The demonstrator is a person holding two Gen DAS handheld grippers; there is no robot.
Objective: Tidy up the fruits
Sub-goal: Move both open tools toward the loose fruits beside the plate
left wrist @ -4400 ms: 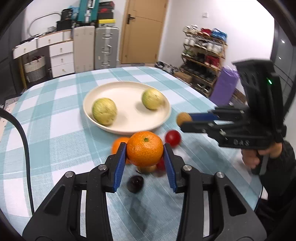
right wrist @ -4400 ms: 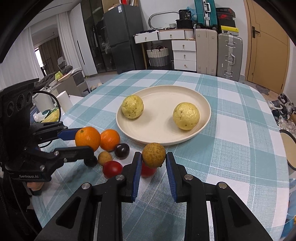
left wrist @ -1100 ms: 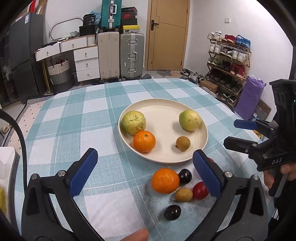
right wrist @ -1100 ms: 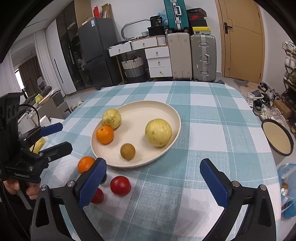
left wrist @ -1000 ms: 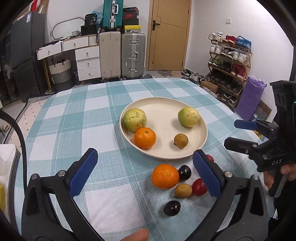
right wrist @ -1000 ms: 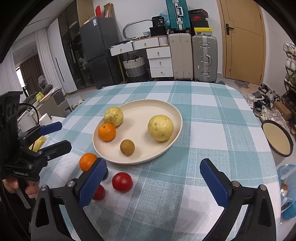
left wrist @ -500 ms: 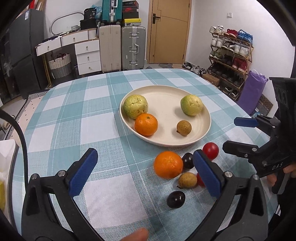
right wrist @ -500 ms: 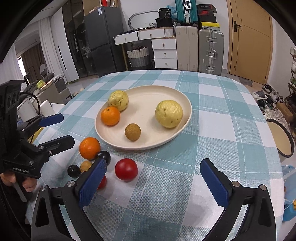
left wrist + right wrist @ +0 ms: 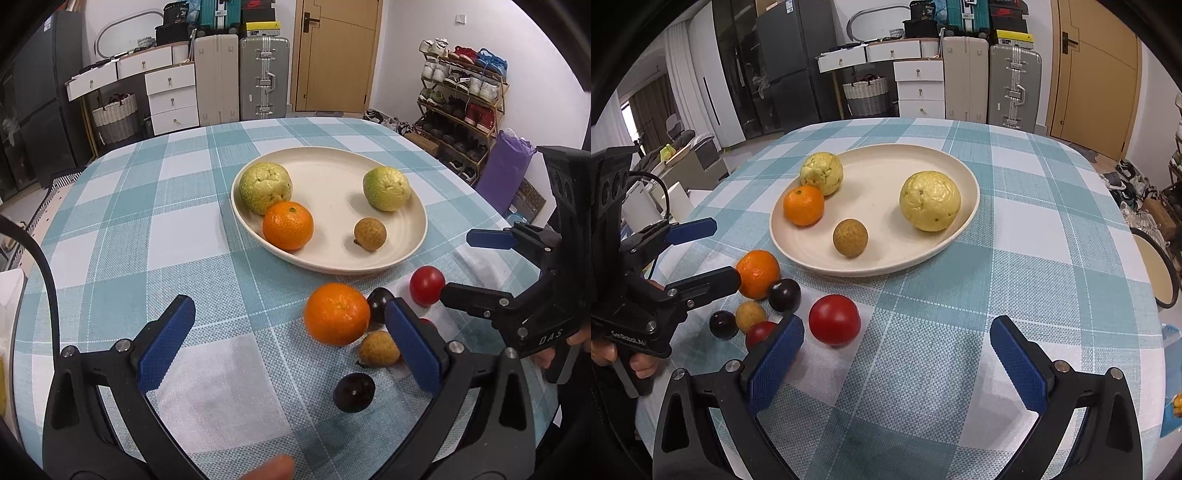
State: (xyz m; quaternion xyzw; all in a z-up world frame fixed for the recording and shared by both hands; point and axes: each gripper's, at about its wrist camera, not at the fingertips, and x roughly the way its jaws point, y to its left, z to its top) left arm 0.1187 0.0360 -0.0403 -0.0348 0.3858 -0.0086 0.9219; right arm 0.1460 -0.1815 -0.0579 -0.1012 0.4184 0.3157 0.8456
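Right wrist: right gripper [image 9: 895,356] wide, empty | left gripper [image 9: 288,341] wide | tomato [image 9: 834,319] near plate [image 9: 960,229] rim

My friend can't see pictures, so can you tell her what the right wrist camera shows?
A cream plate on a teal checked tablecloth holds two yellow-green fruits, an orange and a small brown fruit. Beside it lie another orange, a red tomato and smaller fruits. The right claw is open in front; the left claw is open too.

Two oranges [image 9: 803,205] [image 9: 758,274], two bumpy yellow-green fruits [image 9: 821,173] [image 9: 929,201], two small brown fruits [image 9: 850,237] [image 9: 750,316], two dark plums [image 9: 784,295] [image 9: 723,324], two red tomatoes [image 9: 834,319] [image 9: 761,333], one plate [image 9: 964,173].
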